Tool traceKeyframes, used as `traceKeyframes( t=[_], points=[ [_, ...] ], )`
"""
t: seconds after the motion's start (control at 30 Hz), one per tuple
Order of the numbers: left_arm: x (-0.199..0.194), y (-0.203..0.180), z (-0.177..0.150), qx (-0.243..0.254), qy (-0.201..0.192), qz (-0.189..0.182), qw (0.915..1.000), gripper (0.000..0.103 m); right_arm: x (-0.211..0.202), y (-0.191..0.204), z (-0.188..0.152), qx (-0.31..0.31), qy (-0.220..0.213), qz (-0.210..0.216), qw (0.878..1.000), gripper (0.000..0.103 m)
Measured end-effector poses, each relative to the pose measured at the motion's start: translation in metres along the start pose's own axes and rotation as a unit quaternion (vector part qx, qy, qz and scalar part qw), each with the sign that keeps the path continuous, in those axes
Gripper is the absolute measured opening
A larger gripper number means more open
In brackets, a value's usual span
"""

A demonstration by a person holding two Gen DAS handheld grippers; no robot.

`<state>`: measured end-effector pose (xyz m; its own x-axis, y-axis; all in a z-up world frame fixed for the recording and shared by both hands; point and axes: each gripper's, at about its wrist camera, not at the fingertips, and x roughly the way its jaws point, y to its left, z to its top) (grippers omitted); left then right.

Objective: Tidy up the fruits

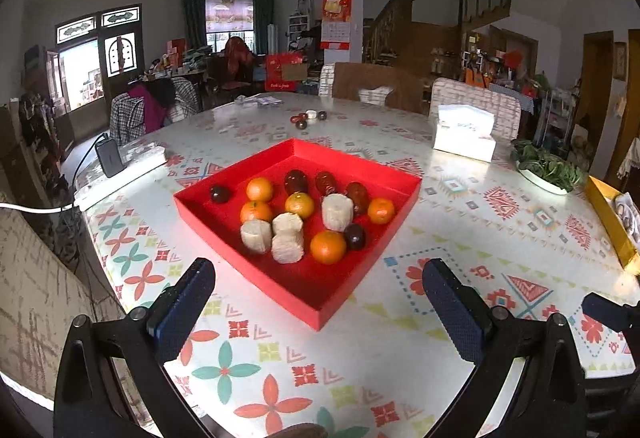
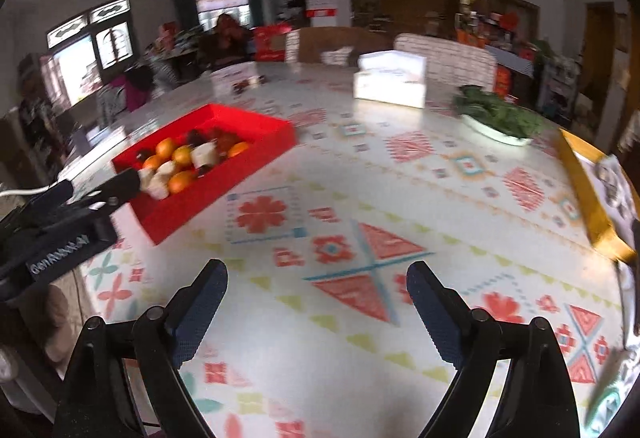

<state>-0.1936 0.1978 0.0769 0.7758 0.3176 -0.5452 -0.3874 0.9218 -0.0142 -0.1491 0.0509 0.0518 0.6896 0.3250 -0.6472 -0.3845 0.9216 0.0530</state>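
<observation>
We see the red tray on the patterned table, holding oranges, dark fruits and white pieces. Our left gripper hovers released before its near corner; our right gripper gapes empty over bare tablecloth, well right of the tray

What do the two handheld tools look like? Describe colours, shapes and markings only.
Both look alike. The left tool has two black angular arms with round pivot bolts, each ending in a flat dark-blue finger pad with a fine dotted grip texture. The right tool has the same black frame and blue textured pads. In the right wrist view, the left tool's black body carries white lettering, too blurred to read.
</observation>
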Motion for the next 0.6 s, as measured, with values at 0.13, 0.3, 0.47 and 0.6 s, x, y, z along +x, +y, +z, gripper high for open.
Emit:
traceKeyframes(
  t=[0.13,0.3,0.47,0.6],
  points=[
    [0.000,0.003,0.000,0.000,-0.004,0.006,1.0000,0.103,0.008,0.018,0.003,-0.025,0.001,-0.006,1.000,0.094],
    [0.003,0.003,0.001,0.004,-0.006,0.007,1.0000,0.103,0.016,0.025,0.004,-0.035,0.006,-0.012,0.999,0.094],
    [0.006,0.003,0.000,0.001,0.000,0.007,1.0000,0.103,0.024,0.027,0.006,-0.034,0.014,-0.013,0.999,0.094],
    [0.010,0.005,-0.001,0.000,0.005,0.006,1.0000,0.103,0.028,0.029,0.007,-0.036,0.018,-0.011,0.999,0.094]
  ],
)
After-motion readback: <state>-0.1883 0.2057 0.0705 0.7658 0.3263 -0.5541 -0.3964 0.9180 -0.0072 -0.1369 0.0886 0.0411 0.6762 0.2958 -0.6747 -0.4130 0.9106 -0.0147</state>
